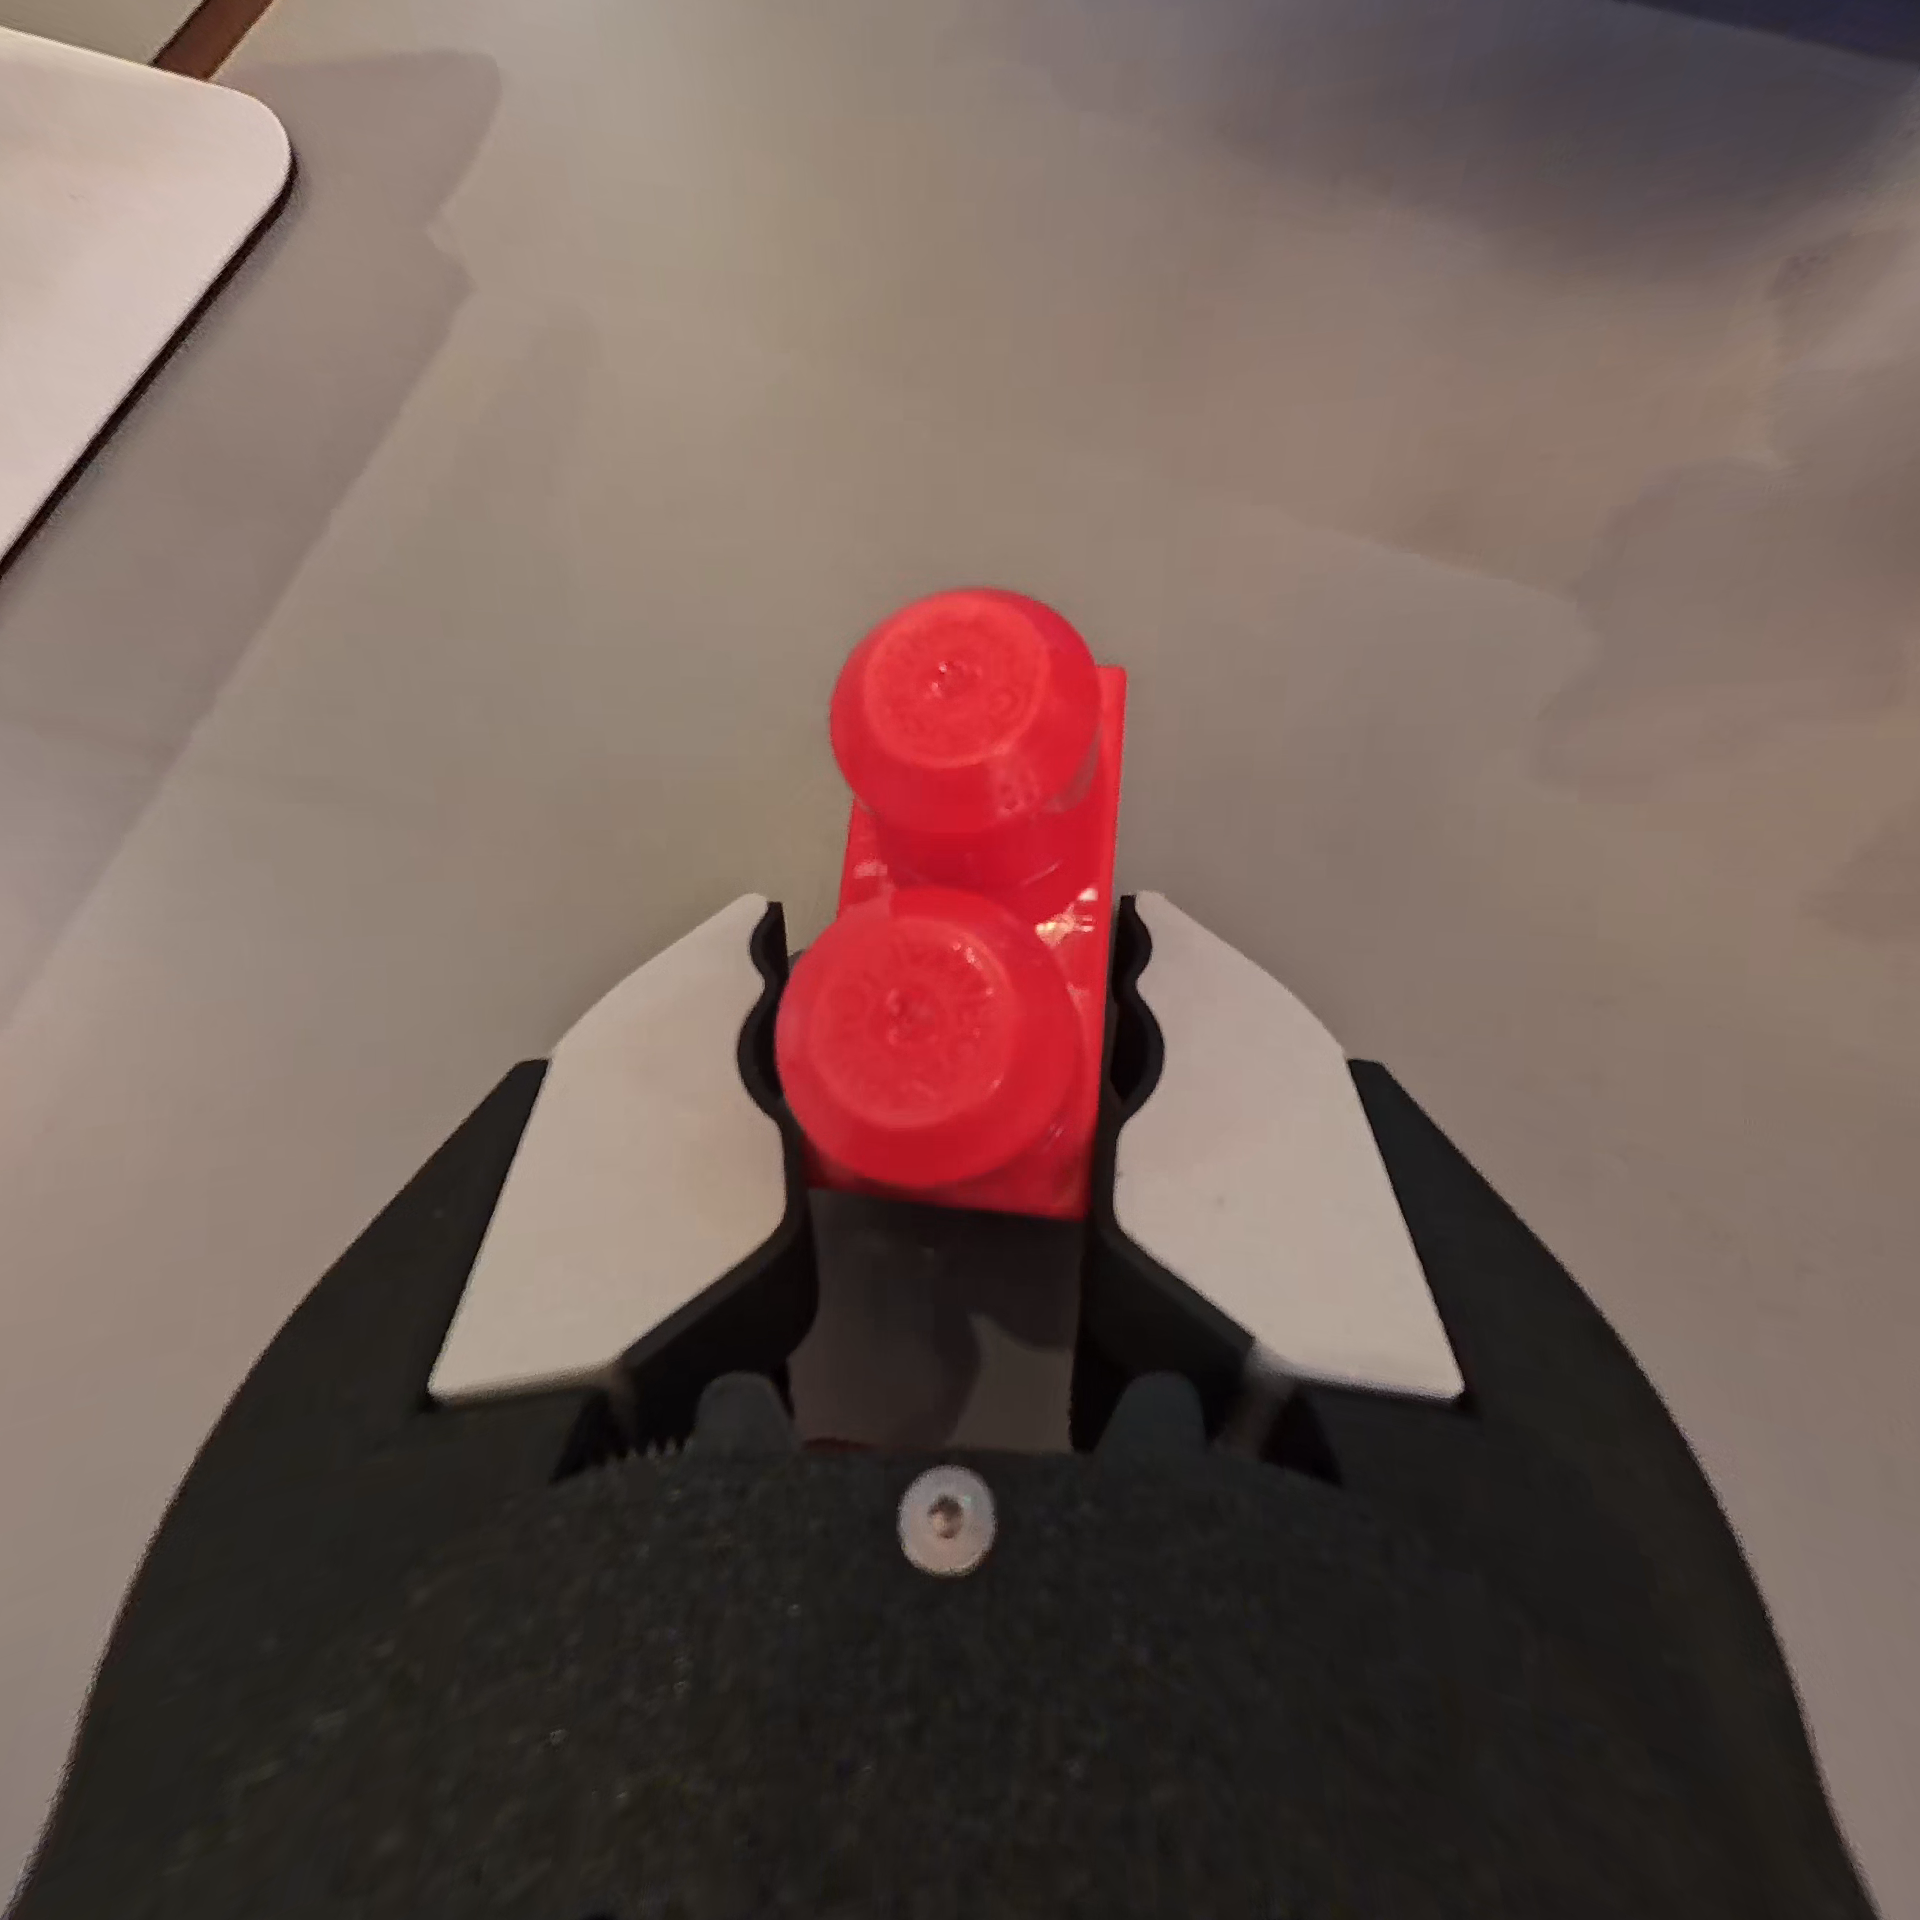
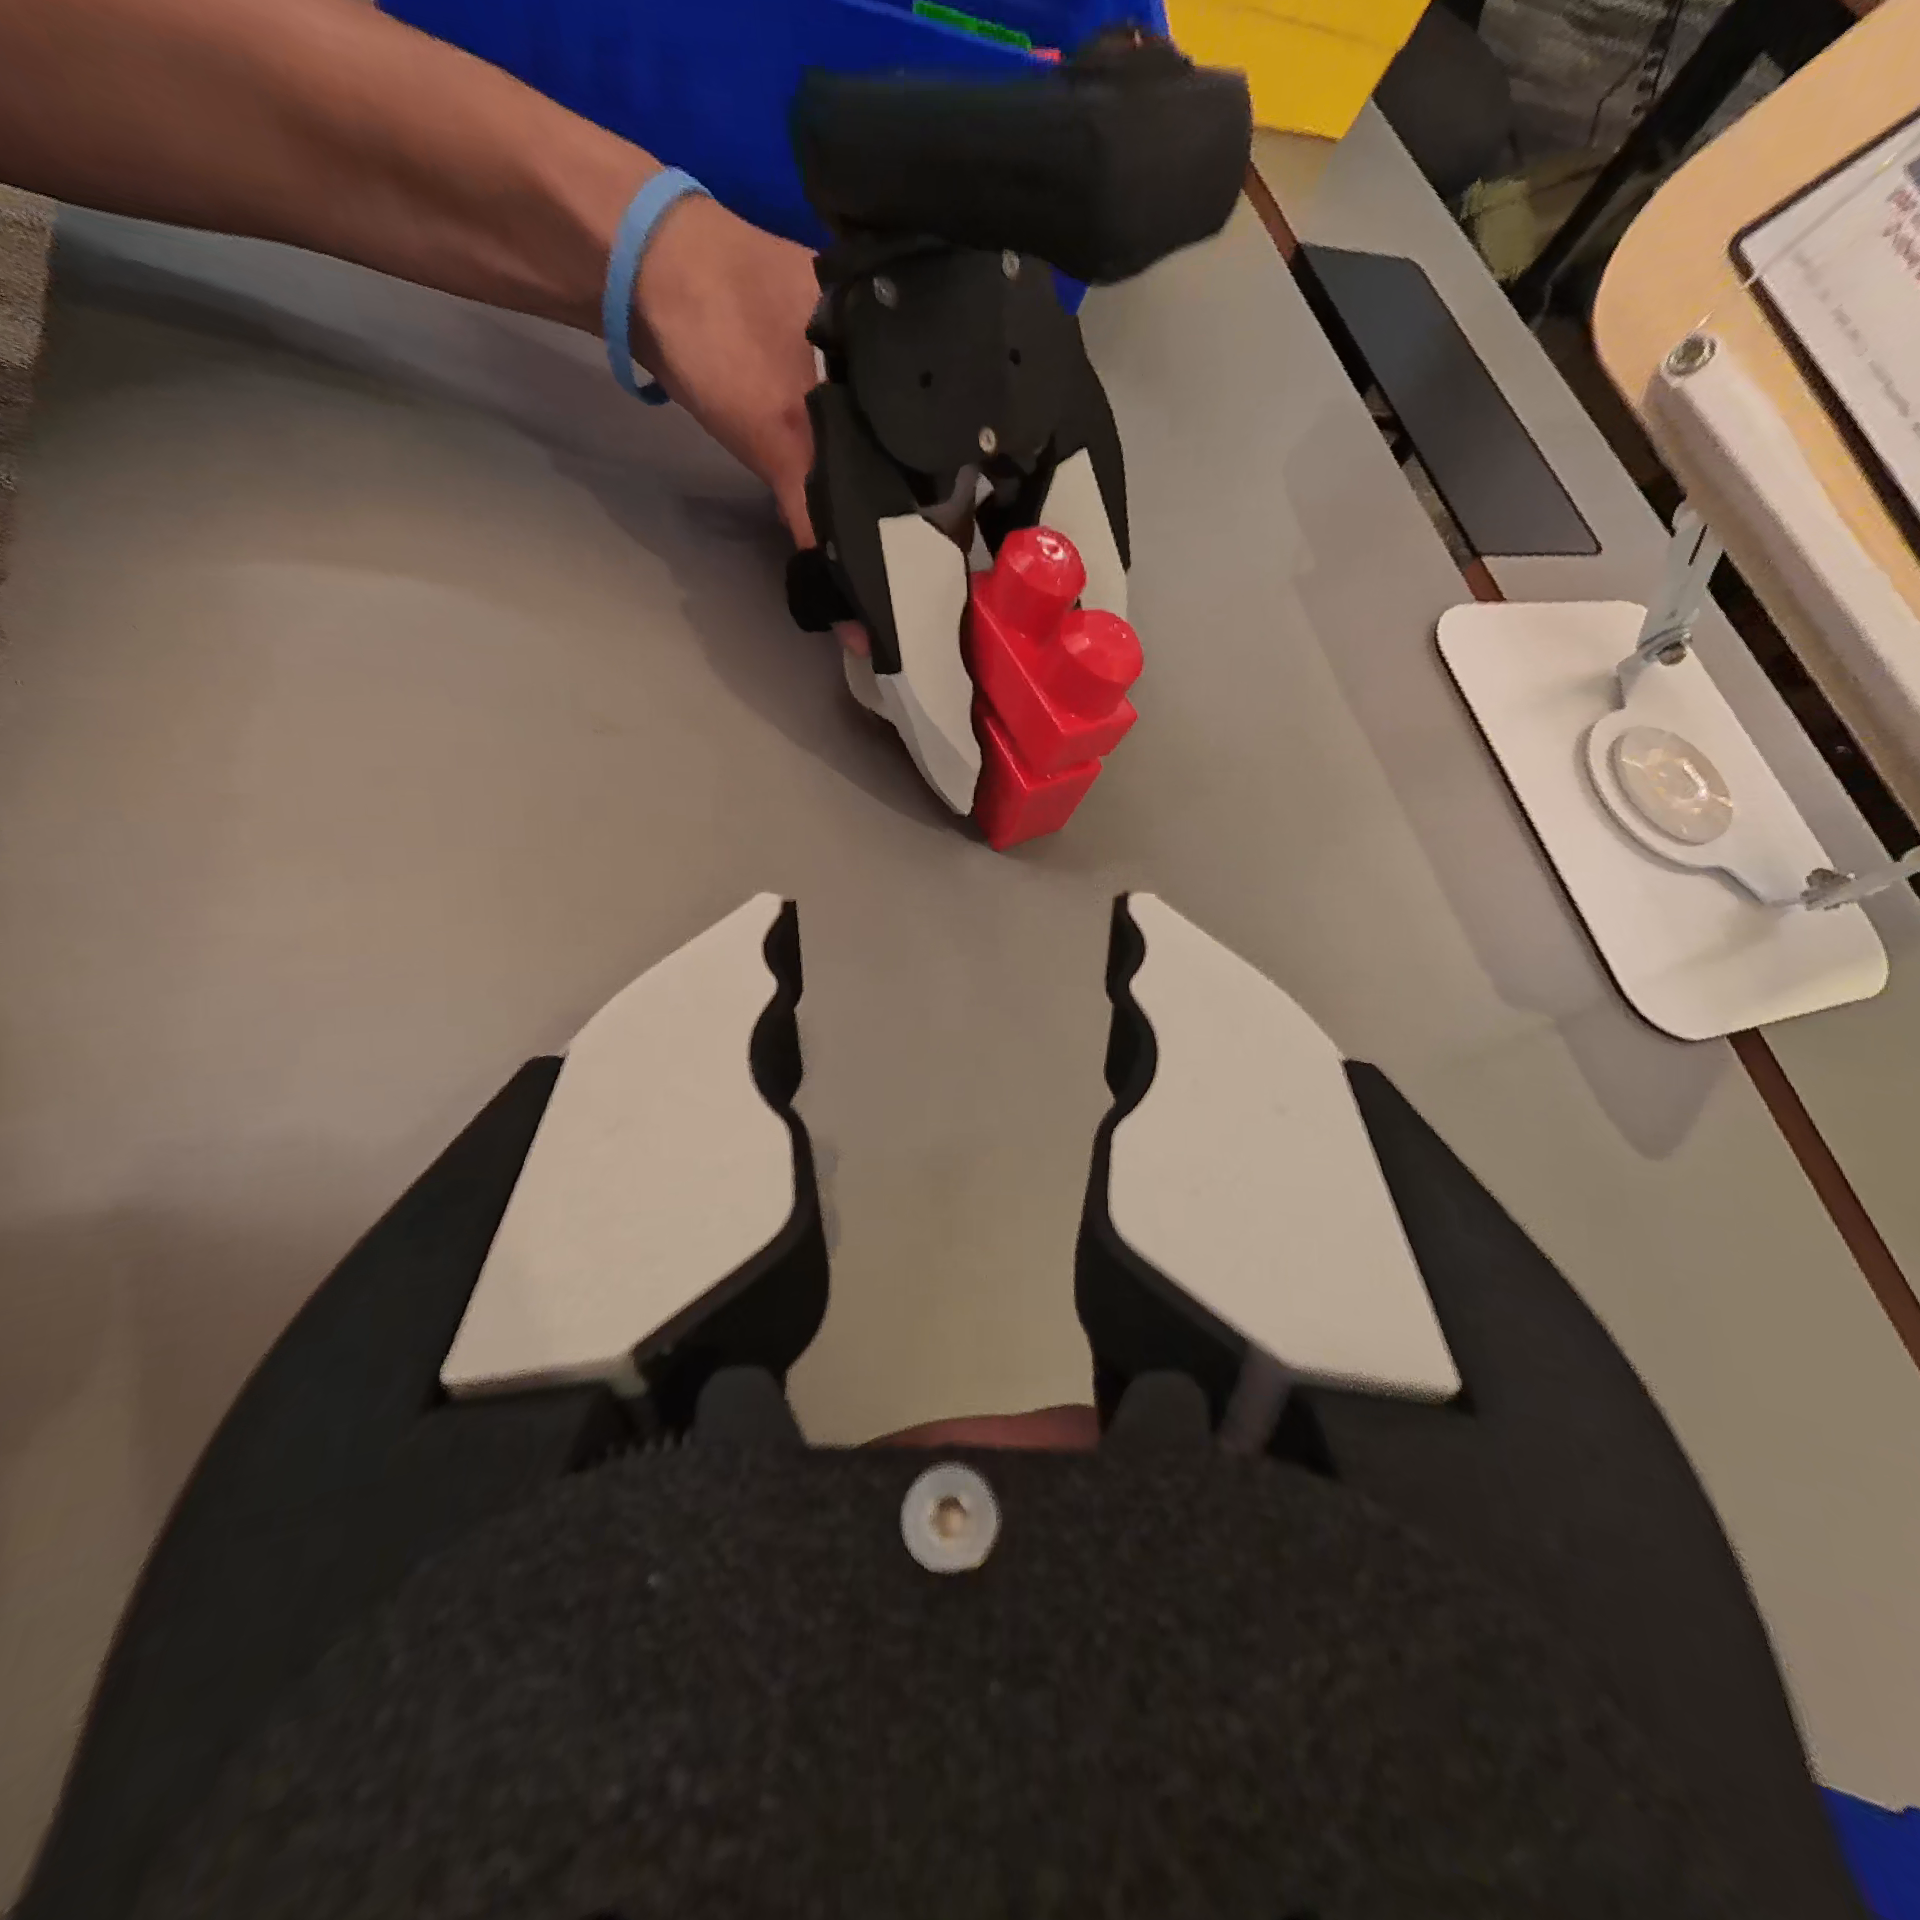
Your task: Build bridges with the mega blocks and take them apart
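**Red blocks clamped in left claw, right claw empty**

Blocks first: a red block (image 1: 977,935) with two round studs sits pinched between the fingers of the left claw (image 1: 945,914), studs facing the left wrist camera. The right wrist view shows more: that upper block is stacked on a second red block (image 2: 1029,795), and the lower one's bottom edge touches the grey tabletop (image 2: 364,831). The stack leans, tilted rather than upright.

The left claw (image 2: 1023,717) comes down on it from above, its white fingers pressed on the stack's sides. A hand (image 2: 748,353) grips the black body of the tool; a blue wristband (image 2: 644,281) circles the wrist.

Right claw (image 2: 956,914): fingers spread apart, nothing between them, only bare tabletop showing in the gap. It sits near the stack, not touching it.

Off to the side, a white base plate (image 2: 1538,748) with a metal stand lies at the tabletop's edge. Blue bin (image 2: 675,94) and yellow bin (image 2: 1309,62) at the far end, contents not visible.
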Demonstrator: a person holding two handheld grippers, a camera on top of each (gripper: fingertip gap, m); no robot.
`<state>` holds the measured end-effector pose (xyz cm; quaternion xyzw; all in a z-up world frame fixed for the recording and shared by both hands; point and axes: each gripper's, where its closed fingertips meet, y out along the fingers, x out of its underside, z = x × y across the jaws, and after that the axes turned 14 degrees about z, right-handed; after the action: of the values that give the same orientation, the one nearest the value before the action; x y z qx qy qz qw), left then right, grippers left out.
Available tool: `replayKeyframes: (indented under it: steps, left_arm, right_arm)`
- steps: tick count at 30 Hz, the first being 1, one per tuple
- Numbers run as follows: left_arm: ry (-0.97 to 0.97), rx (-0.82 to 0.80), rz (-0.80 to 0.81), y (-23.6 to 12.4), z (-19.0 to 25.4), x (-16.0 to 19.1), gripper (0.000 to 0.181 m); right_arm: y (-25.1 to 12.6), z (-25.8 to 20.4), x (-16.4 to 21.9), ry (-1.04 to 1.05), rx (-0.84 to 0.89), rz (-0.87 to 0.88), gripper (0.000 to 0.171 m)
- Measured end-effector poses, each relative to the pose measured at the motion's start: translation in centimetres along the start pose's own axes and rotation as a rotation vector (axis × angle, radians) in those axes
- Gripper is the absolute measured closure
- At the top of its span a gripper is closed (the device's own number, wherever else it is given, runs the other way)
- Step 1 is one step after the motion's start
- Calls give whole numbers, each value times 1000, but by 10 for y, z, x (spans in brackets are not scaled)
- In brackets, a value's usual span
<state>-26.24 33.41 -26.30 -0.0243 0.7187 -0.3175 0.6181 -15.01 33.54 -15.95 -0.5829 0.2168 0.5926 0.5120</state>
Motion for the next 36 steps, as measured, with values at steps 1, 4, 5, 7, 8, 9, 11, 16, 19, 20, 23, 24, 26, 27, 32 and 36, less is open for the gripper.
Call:
replayKeyframes:
  steps: [1, 4, 5, 7, 8, 9, 11, 16, 19, 20, 23, 24, 26, 27, 32, 36]
  left_arm:
    - [4, -3, 4, -1, 0, 0, 121]
    - [-4, -1, 66, -5, 2, -10, 122]
    - [-19, 4, 87, -8, 3, -14, 121]
    - [-40, 16, 124, -13, 6, -20, 122]
    - [-38, 9, 115, -15, 4, -19, 122]
    - [-31, 2, 99, -15, 3, -15, 122]
    - [-28, -2, 97, -16, 2, -12, 122]
    - [5, -12, 79, -15, 4, -17, 122]
    - [15, -32, 52, -14, 2, -19, 123]
    - [14, -41, 38, -13, 0, -18, 123]
    - [7, -26, 27, -9, 2, -16, 123]
    - [-4, -19, 13, -8, 2, -13, 123]
    - [-18, -6, 13, -6, 3, -10, 123]
    - [-28, -2, 18, -6, 3, -10, 123]
    - [-22, 16, -16, -1, 5, 3, 122]
    - [-34, 45, -24, -1, 8, 4, 122]
  right_arm:
    - [2, 0, 3, 5, 7, -7, 114]
    - [8, 2, 8, 13, 34, -19, 114]
    - [9, 3, 8, 16, 46, -14, 115]
    - [12, 2, 7, 33, 50, 7, 115]
    - [14, 0, 8, 47, 47, 14, 115]
    - [15, -1, 8, 57, 43, 19, 115]
    - [18, -2, 10, 63, 44, 25, 115]
    - [19, -5, 9, 63, 45, 29, 115]
    - [17, -4, 7, 66, 49, 35, 115]
    - [16, -3, 7, 65, 50, 35, 115]
    - [13, -3, 7, 65, 49, 35, 115]
    - [12, -4, 7, 66, 48, 33, 115]
    - [11, -5, 9, 66, 45, 27, 115]
    - [10, -5, 9, 65, 45, 25, 115]
    - [9, -5, 12, 73, 42, 22, 115]
    - [9, -5, 12, 75, 40, 21, 115]
